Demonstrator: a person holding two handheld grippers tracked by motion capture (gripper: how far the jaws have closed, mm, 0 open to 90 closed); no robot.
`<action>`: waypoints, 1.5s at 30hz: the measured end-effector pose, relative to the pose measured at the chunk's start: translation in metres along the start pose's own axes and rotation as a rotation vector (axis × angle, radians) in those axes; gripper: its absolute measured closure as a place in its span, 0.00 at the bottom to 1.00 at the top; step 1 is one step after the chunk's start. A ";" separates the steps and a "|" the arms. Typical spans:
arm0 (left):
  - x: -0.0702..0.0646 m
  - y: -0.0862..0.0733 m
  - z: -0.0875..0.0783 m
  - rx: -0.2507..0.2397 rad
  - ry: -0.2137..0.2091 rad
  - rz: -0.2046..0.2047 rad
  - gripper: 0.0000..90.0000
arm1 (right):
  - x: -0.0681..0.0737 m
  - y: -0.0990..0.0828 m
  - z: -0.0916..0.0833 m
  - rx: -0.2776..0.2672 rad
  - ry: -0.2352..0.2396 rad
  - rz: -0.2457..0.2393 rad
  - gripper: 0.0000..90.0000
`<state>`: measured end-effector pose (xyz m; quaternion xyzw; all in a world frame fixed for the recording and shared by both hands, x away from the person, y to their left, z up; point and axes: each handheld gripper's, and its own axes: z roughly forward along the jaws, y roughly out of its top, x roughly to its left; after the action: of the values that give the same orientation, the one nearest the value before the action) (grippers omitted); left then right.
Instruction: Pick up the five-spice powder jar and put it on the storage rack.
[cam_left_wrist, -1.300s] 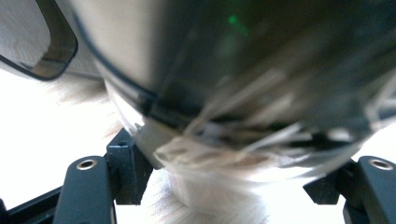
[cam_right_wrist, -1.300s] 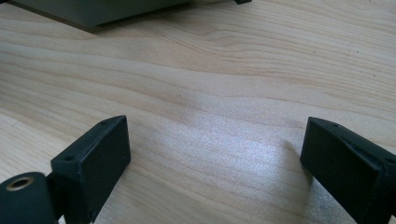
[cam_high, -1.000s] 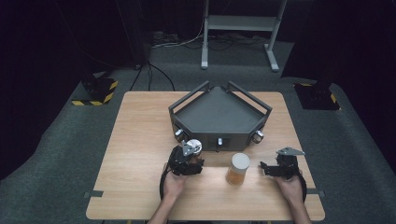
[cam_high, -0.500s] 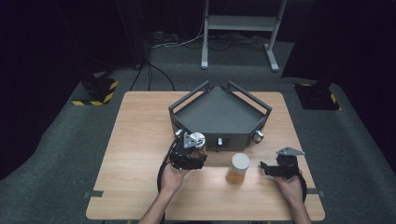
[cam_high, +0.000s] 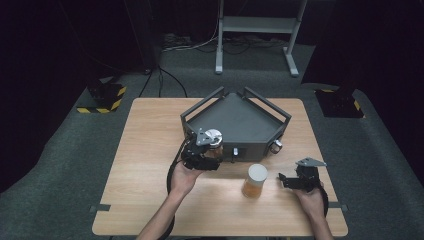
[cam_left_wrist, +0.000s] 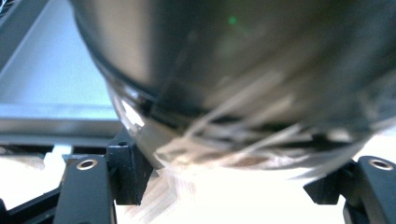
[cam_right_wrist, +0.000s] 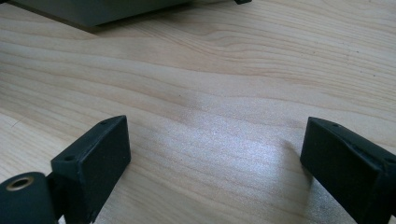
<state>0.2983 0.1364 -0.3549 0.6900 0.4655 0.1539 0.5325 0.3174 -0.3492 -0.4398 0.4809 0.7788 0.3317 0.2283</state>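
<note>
My left gripper (cam_high: 207, 154) is shut on a glass jar (cam_high: 214, 140) with a pale lid, held off the table at the front left wall of the dark grey tray (cam_high: 250, 112). In the left gripper view the jar (cam_left_wrist: 224, 79) looms large and blurred between my black fingers (cam_left_wrist: 126, 170). A second jar (cam_high: 255, 181), amber with a white lid, stands upright on the wooden table (cam_high: 150, 150) between my hands. To its right my right gripper (cam_high: 284, 181) rests low and open, pointing left at it. The right gripper view has bare wood (cam_right_wrist: 215, 93) between the wide-apart fingers (cam_right_wrist: 98, 154).
The five-sided tray has raised rails on its back corners and a knob (cam_high: 276, 146) on its front right face. Off the table, on the dark carpet, a metal stand (cam_high: 257, 30) and cables sit at the back, with yellow-black striped blocks (cam_high: 107, 97) at left and right.
My left gripper has lifted the jar off the table and carried it up and slightly toward the tray's front. The right gripper and the amber jar have stayed put.
</note>
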 end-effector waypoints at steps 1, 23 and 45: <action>0.000 0.004 0.000 -0.001 -0.003 0.005 0.34 | 0.000 0.000 0.000 0.000 0.000 0.000 0.09; 0.010 0.043 0.040 -0.005 0.041 -0.011 0.34 | 0.000 0.000 0.000 0.000 0.000 0.000 0.09; 0.028 0.090 0.072 0.271 0.088 0.304 0.34 | 0.000 0.000 0.000 0.000 0.000 0.001 0.09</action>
<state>0.4069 0.1160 -0.3110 0.8103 0.3953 0.1983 0.3845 0.3174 -0.3490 -0.4398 0.4813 0.7786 0.3317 0.2283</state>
